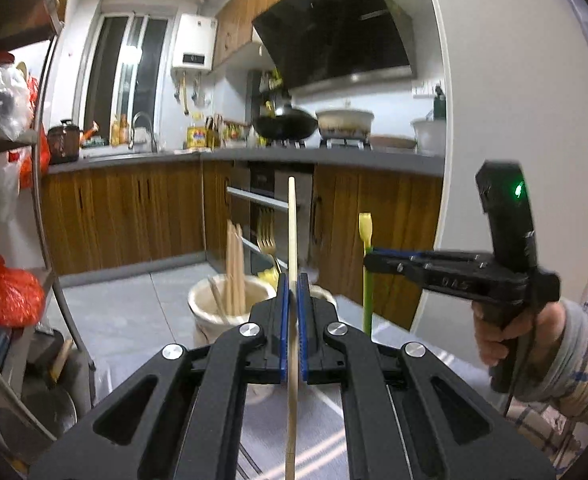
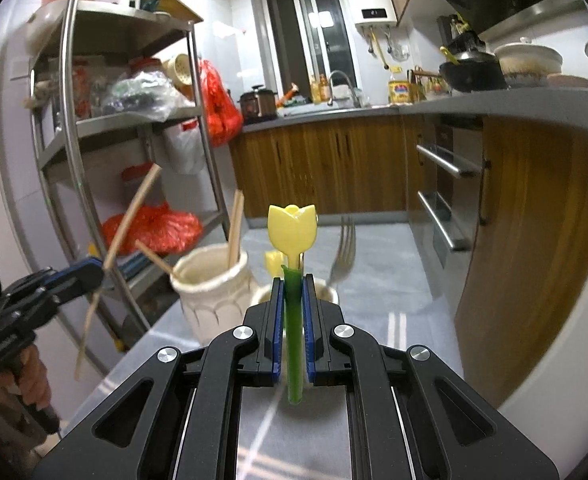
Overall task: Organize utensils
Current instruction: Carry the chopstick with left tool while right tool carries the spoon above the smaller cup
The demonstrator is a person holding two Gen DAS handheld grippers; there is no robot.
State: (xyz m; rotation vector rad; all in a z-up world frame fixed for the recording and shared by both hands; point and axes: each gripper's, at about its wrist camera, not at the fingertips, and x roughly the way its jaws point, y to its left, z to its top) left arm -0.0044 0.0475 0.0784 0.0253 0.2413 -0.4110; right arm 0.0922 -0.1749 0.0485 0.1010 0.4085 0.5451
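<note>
Left wrist view shows our left tongs (image 1: pixel 292 292) closed tight on a single wooden chopstick (image 1: pixel 291 232), which stands upright through the blue pads, its top well above them and its lower end hanging below. We hold it vertical, we judge, so that it can drop end-first into the cream holder (image 1: pixel 229 312), the ribbed pot just behind and to the left of the tongs, where other chopsticks (image 1: pixel 233 268) already lean together. To the right of the cream holder a second cup (image 2: pixel 326 294) stands, mostly hidden by the tongs; it carries gold forks (image 1: pixel 267 236) and a small yellow piece. In the right wrist view our right tongs (image 2: pixel 292 300) pinch the green stem of a tulip-topped utensil (image 2: pixel 292 232), its yellow head up and just in front of that second cup; what its lower end is we cannot tell. We take it that sticks go to the cream holder and the forks and tulip pieces to its neighbour on the right. Both pots sit on the pale grey bench (image 2: pixel 374 280). Each tong is near its likely pot, neither piece yet inside.
</note>
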